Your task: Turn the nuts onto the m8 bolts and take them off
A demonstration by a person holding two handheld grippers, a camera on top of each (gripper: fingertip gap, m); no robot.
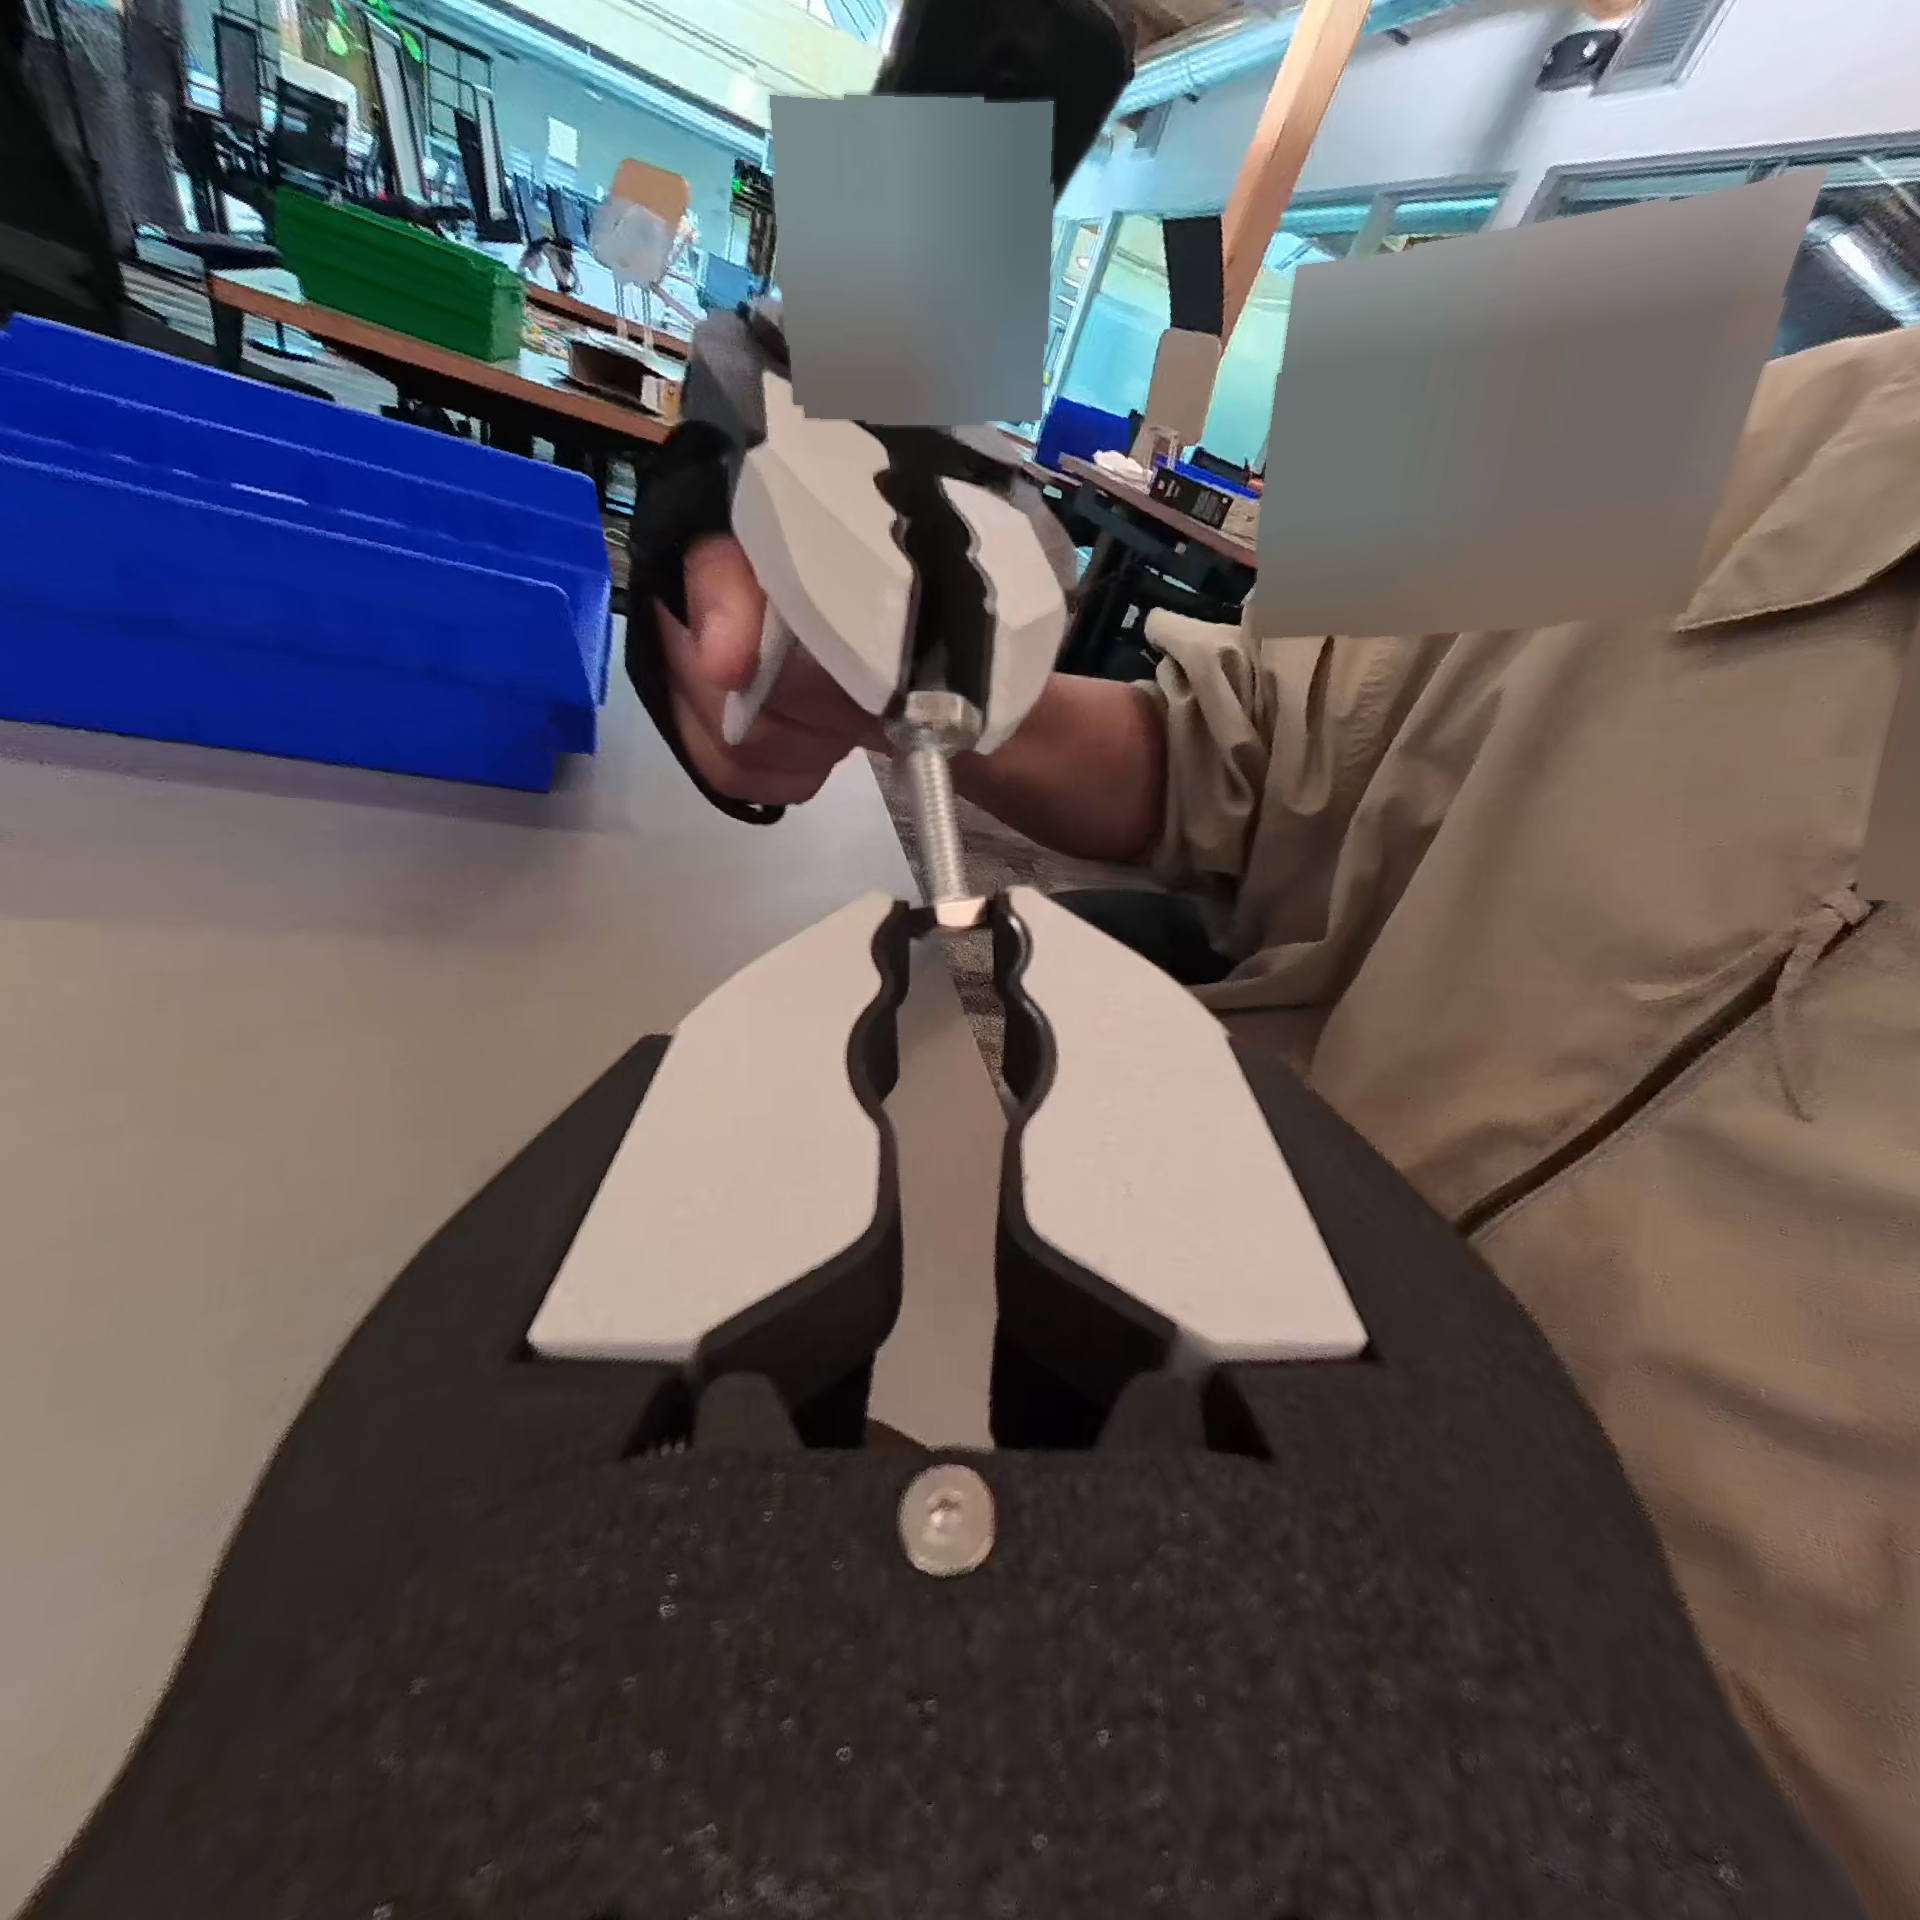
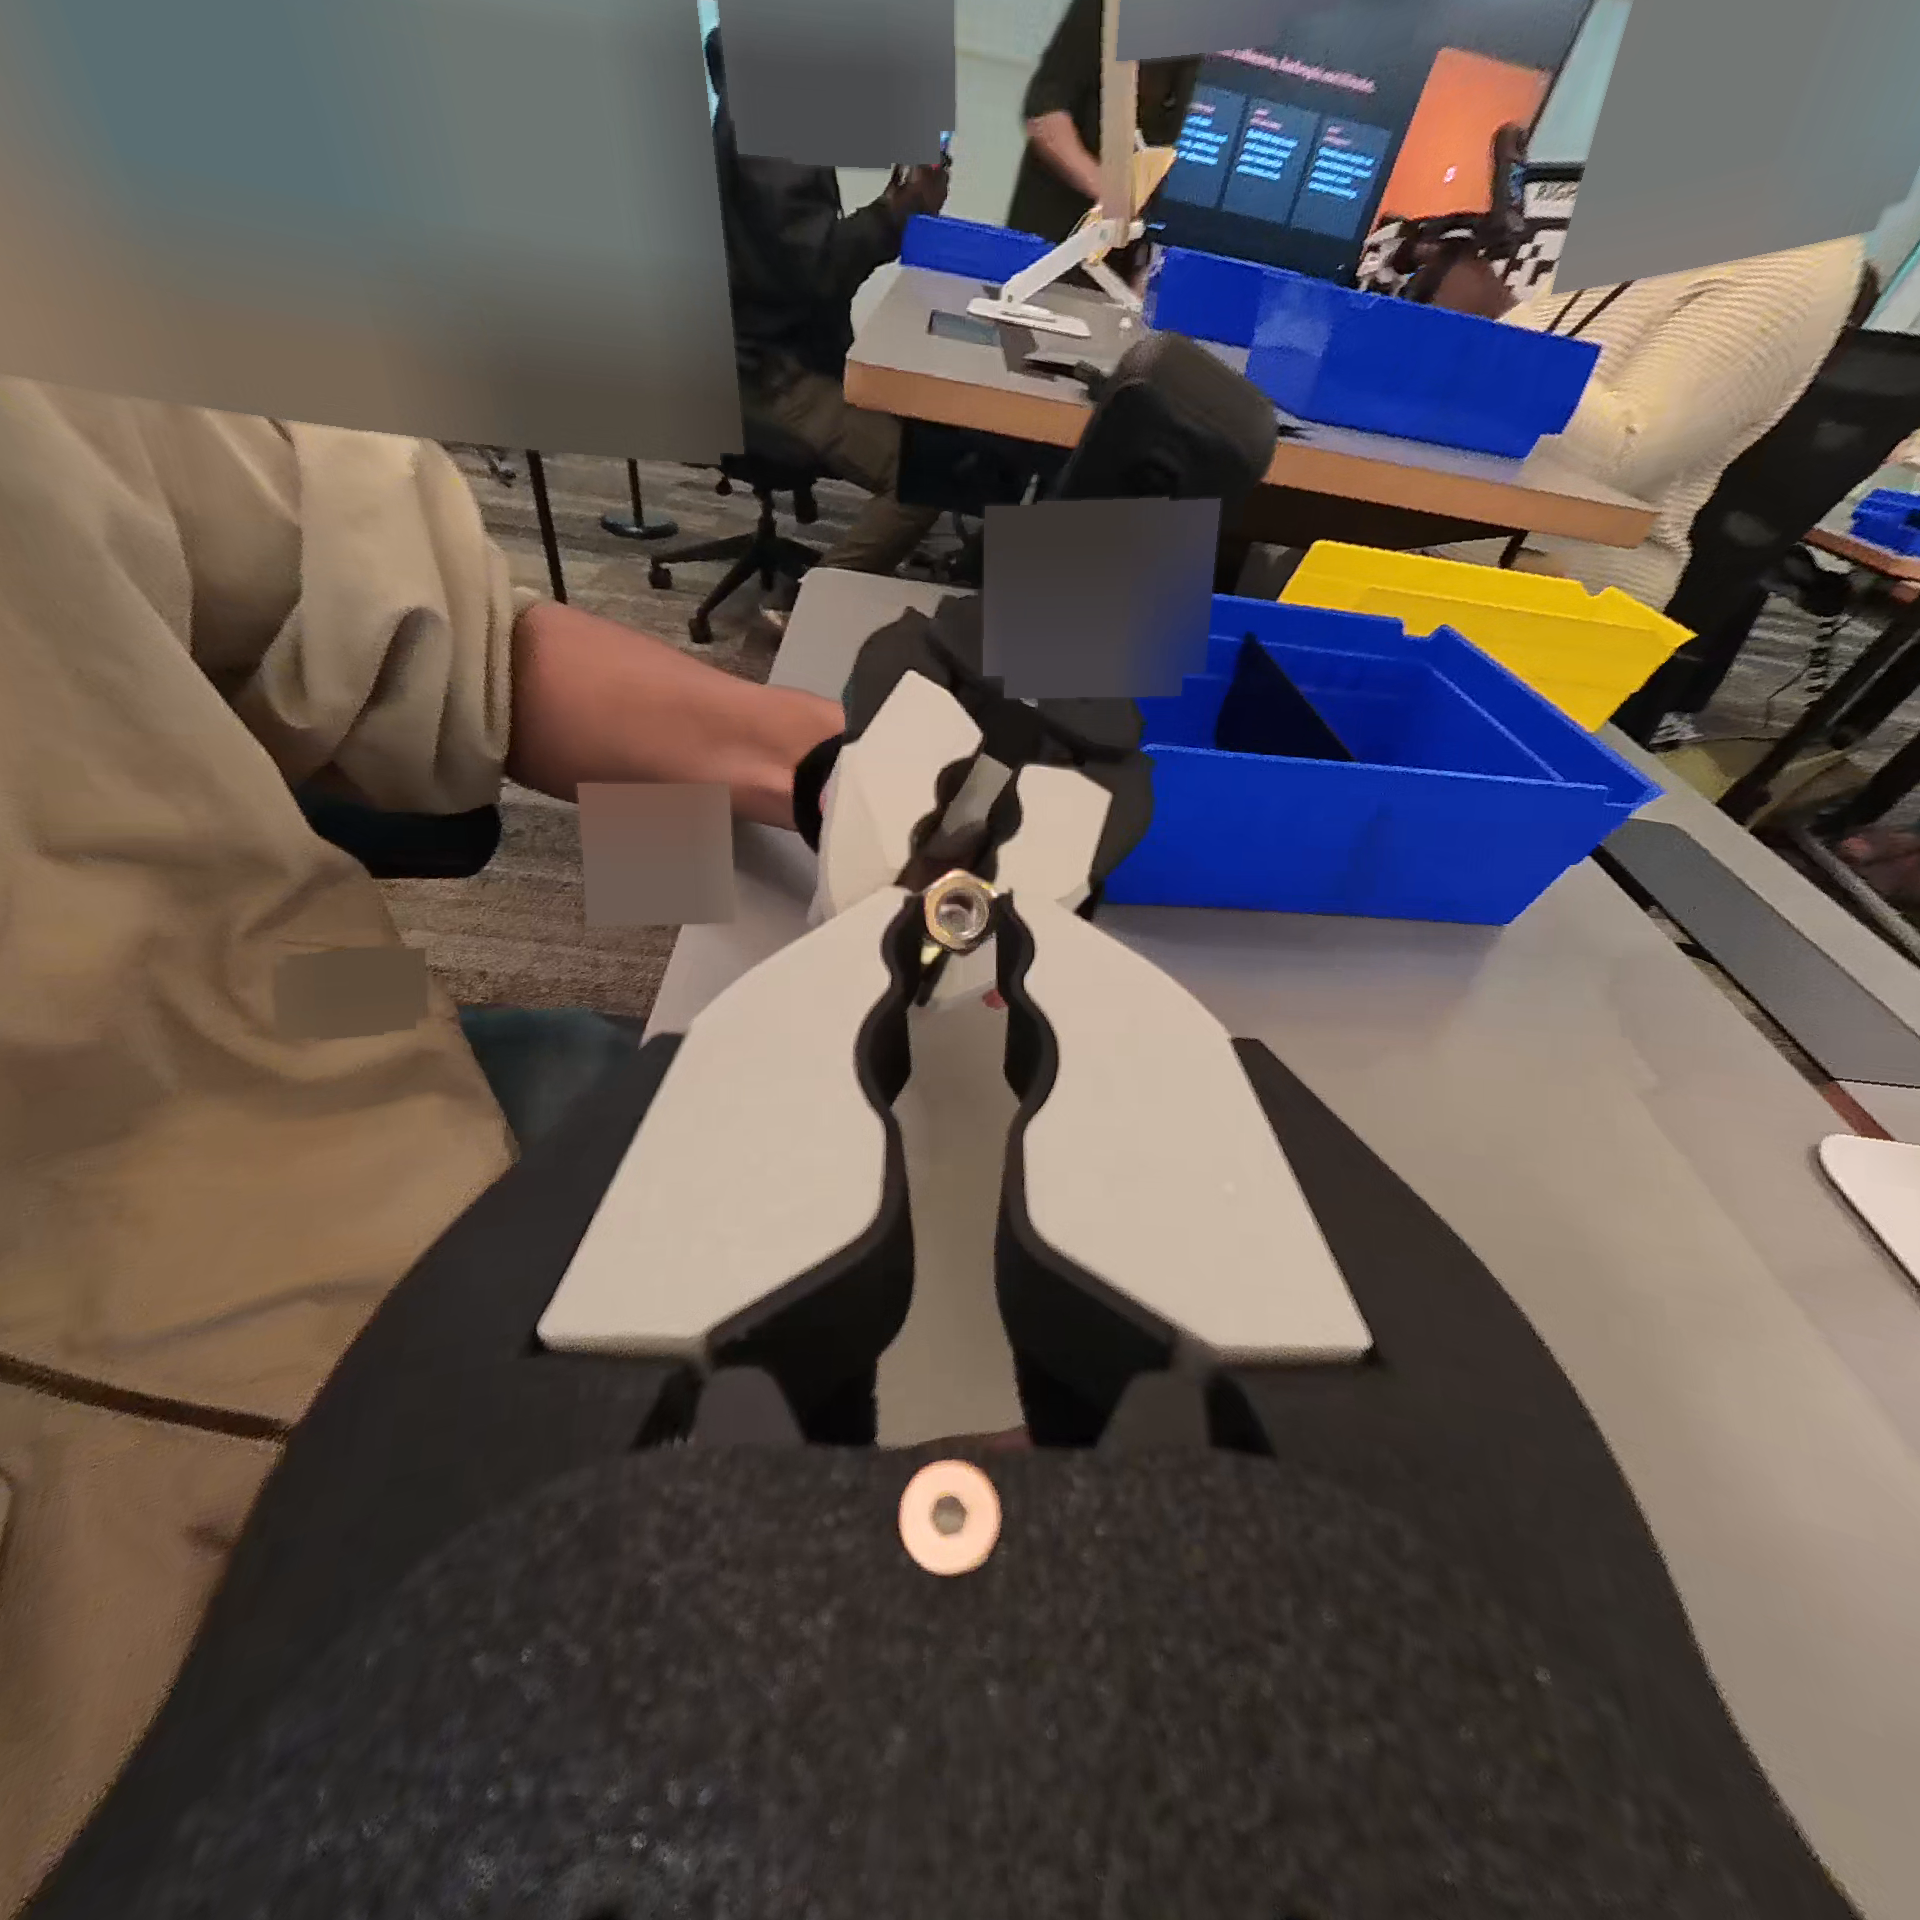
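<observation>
item: my left claw [image 1: 956, 914], two pale grey fingers with wavy black inner edges, is closing narrow on the hexagonal head of a silver threaded steel m8 bolt [image 1: 938, 821]. the bolt is standing off the tips, tilting away toward my other claw, clear of the grey bench [image 1: 260, 1039].

item: my right claw [image 2: 961, 920], same build, is pinching a small silver hexagonal steel nut [image 2: 956, 914] at its very tips. in the right wrist view i am looking straight down the nut's bore. in the left wrist view the nut is sitting at the far end of the bolt's thread, so i am judging it to be on the first turns or just coming off; i cannot tell which.

item: blue plastic bin with a black divider [image 2: 1455, 790], resting on the bench beyond the claws, with a yellow plastic bin [image 2: 1507, 613] behind it.

risks:
- both grips are sitting on the extreme tips; a twist is likely to roll the nut out, and it would be dropping to the bench or off its edge.
- the bolt is looking tilted relative to my right claw; turning while misaligned is inviting cross-threading or jamming.
- the bolt head is held by corners only, so torque could be spinning the bolt instead of the nut.
- the two claws are working close together and could be bumping fingers.
</observation>
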